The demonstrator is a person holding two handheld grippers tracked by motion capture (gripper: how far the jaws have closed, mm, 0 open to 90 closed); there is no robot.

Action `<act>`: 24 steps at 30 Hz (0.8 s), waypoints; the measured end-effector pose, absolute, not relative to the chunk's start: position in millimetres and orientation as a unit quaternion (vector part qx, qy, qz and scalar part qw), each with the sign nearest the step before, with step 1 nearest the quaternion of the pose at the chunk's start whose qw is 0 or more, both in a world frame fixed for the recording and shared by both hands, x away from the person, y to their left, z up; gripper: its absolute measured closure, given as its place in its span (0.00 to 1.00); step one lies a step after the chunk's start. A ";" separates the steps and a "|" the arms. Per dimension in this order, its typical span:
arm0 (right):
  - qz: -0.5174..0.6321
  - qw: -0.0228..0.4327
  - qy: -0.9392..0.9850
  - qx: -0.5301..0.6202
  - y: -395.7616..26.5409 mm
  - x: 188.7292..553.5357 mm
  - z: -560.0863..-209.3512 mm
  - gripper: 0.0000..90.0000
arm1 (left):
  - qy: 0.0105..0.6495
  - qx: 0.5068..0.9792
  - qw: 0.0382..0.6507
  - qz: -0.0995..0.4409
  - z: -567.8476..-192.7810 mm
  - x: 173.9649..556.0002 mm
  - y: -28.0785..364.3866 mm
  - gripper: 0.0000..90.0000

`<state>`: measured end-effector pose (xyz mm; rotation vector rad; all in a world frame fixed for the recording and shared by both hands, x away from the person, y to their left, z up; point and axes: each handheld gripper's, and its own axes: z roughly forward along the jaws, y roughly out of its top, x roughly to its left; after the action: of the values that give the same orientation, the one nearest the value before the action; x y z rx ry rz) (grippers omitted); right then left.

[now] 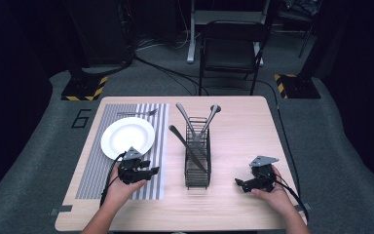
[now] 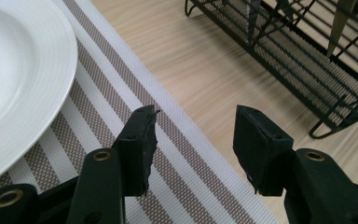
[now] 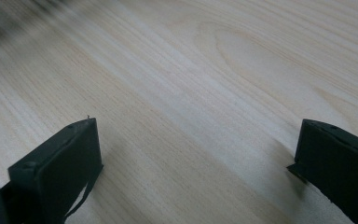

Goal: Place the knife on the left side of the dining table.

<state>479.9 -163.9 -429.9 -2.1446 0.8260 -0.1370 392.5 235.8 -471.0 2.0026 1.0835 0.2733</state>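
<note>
Left fingers (image 2: 137, 149): they stand moderately apart with nothing between them, over the edge of the striped placemat (image 2: 121, 84) where it meets the bare wood.
Left gripper (image 1: 148, 171): it sits low on the near right part of the placemat, pointing right toward the rack, gripped by the left hand (image 1: 121, 187).
Right fingers (image 3: 70, 158): spread wide and empty, with bare wood grain between them.
Right gripper (image 1: 239, 183): it is at the near right of the desk (image 1: 243, 131), pointing left toward the rack, in the right hand (image 1: 275, 192).
Wire rack (image 1: 197, 156): a black cutlery rack at mid-desk, between the two grippers, its long axis running from near to far; its near end lies roughly level with both grippers.
Cutlery (image 1: 190, 141): several metal pieces stand in the rack, handles leaning up and away toward the far side; one long piece slants from far left down to near right.
White plate (image 1: 127, 137): it rests on the placemat, just beyond the left gripper.
Fork (image 1: 137, 113): it lies crosswise on the placemat's far end, beyond the plate, long axis left to right.
</note>
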 end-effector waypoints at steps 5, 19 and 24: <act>-0.056 0.406 0.328 -0.851 -163.6 479.8 -430.0 0.00 | 0.433 0.789 0.421 0.110 -455.7 395.9 229.5 0.57; -0.057 0.406 0.329 -0.851 -163.7 479.8 -430.0 0.00 | 0.438 0.779 0.436 0.104 -410.8 403.9 220.0 0.59; -0.057 0.406 0.328 -0.851 -163.7 479.8 -430.0 0.00 | 0.440 0.778 0.439 0.096 -394.3 406.3 215.0 0.60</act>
<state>479.8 -163.7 -430.0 -2.1456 0.8282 -0.1432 406.3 215.0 -394.3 1.9322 1.0939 0.2378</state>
